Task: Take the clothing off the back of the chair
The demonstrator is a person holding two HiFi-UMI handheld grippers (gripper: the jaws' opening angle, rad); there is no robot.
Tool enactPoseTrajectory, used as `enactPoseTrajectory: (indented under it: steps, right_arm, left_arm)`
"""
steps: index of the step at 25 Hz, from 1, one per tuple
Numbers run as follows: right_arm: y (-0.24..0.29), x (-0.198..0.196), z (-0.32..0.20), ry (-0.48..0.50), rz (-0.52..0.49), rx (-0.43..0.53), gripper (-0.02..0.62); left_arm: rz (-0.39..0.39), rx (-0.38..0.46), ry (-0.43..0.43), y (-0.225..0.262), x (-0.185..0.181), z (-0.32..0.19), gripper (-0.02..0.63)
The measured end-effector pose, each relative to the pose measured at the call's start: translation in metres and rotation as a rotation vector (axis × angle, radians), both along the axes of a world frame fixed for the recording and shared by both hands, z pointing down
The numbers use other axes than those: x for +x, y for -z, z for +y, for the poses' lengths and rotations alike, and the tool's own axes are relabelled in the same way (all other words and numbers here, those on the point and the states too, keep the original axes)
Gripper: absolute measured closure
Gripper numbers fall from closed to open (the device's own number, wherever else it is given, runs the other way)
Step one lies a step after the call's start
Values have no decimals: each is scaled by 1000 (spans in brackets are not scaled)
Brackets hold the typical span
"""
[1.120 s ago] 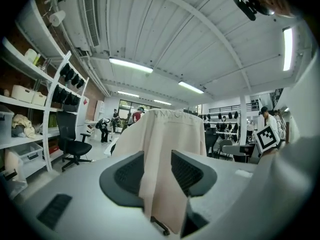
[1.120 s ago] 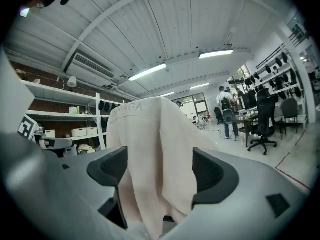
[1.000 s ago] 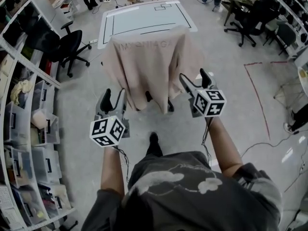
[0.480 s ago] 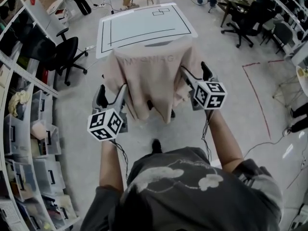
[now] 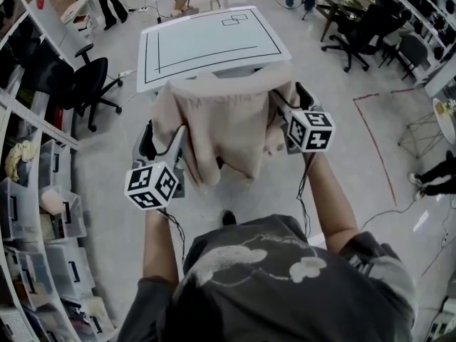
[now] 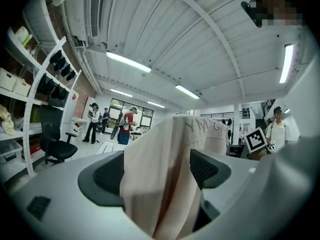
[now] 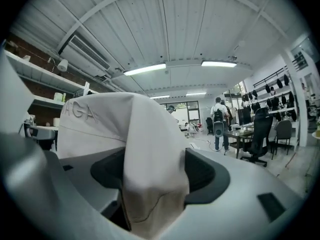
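While the top drapes over the chair back, a claw stands at each of its side edges.
The left claw has just been opening and is spread wide, a fold of cloth hanging loose inside it. The right claw has just been closing but is spread too, its fold filling the gap with no firm pinch yet. The top lies straight ahead of both, its long axis running left to right between them. Neither claw is nearer, so lifting it off likely calls for both to bite first.
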State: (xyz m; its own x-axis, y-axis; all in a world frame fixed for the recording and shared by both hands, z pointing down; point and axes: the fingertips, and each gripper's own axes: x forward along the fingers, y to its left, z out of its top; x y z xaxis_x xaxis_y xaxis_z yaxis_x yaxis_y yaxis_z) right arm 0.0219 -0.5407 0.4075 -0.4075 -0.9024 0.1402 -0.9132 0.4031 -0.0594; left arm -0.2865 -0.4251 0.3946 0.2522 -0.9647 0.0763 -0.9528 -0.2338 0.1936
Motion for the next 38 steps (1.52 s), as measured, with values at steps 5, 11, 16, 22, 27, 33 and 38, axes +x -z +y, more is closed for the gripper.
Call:
enactPoseTrajectory:
  steps: [5,11,16,22,27,33,38]
  right_arm:
    - [6,-15,8,61,78,55,494]
    - [9,-15,16,79,71,65,597]
    - [6,-9,22,93,35,53,597]
    - [4,-8,26,97,25,50,597]
    - [5,-6,27,100,21,49,597]
    - [3,-4,28,103,13,38,597]
    - [3,-1,34,104,13,38,597]
  left_arm:
    - [-3,-4,-21,-2,1,-9,210]
    - [-18,-10,-48,-3,9,-13,210]
    - [-23,-26,-65,-8,18,-27,210]
    - [-31,44,-188,11,45,-32,198]
    - [-41,36,-193,10,49,-39,190]
    - [-74,6,-132,5,51,-59,302]
    - [-134,17,-76,8,48,-53,570]
